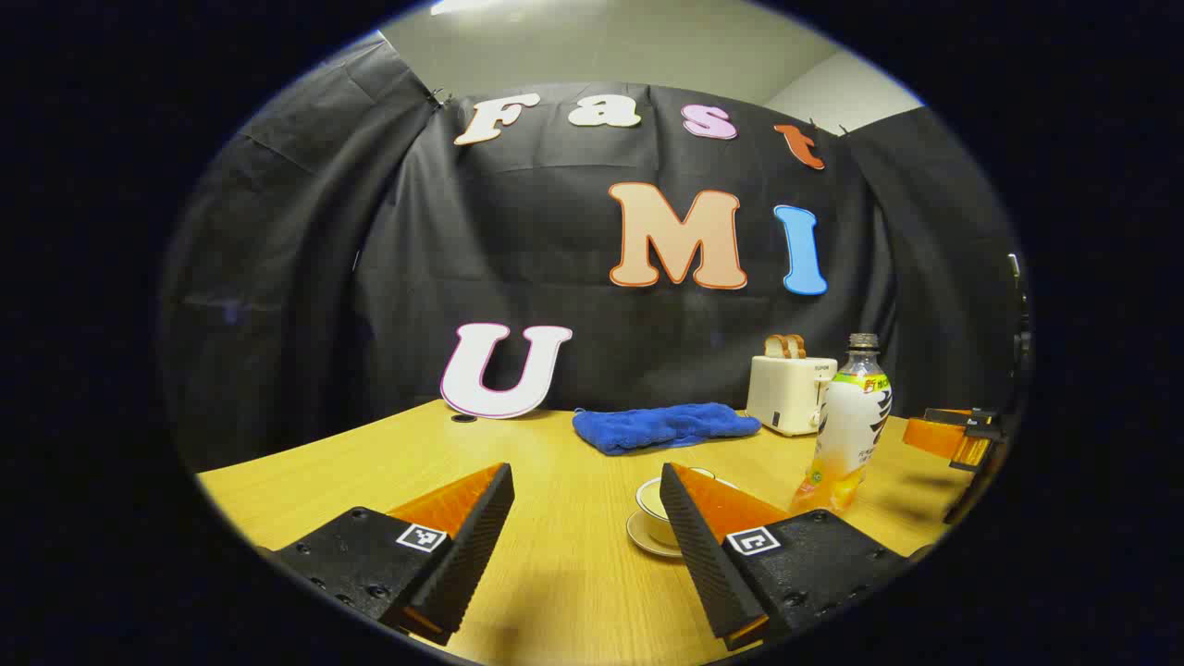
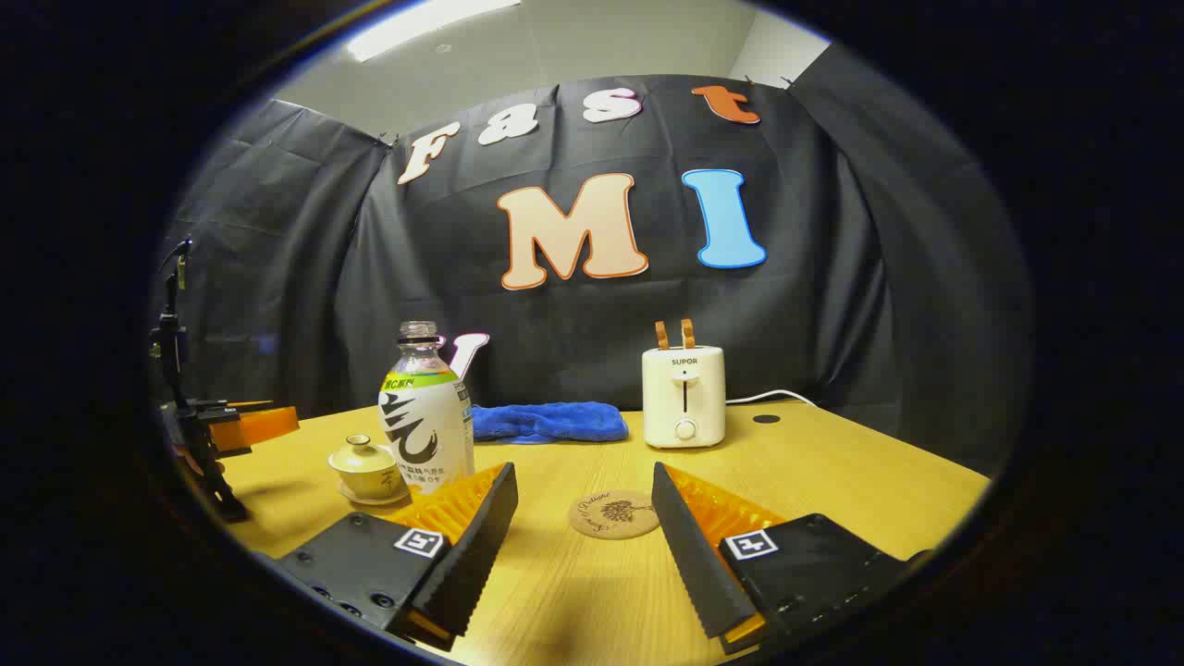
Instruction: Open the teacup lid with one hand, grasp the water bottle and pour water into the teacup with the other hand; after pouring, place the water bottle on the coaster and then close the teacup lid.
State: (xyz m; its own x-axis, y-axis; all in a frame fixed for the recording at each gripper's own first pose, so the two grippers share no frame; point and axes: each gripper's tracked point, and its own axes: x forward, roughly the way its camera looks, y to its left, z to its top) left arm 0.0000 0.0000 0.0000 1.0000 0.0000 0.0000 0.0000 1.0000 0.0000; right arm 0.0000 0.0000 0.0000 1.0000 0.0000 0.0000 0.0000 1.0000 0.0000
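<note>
A pale teacup (image 2: 367, 467) stands on its saucer with the lid on, left of the water bottle (image 2: 425, 421). The bottle stands upright on the table, beside my right gripper's left finger and untouched. A round cork coaster (image 2: 613, 514) lies ahead, between the fingers of my open right gripper (image 2: 584, 474), which holds nothing. In the left gripper view the teacup (image 1: 655, 507) is half hidden behind the right finger of my open, unladen left gripper (image 1: 585, 476). The bottle (image 1: 851, 430) rises just right of it. The right gripper (image 1: 953, 433) shows at the far right edge.
A white toaster (image 2: 684, 396) with two slices in it stands at the back, its cable trailing right. A blue cloth (image 2: 550, 421) lies folded beside it. The left gripper (image 2: 231, 425) hovers at the table's (image 2: 832, 481) left side. The black cloth wall closes off the back.
</note>
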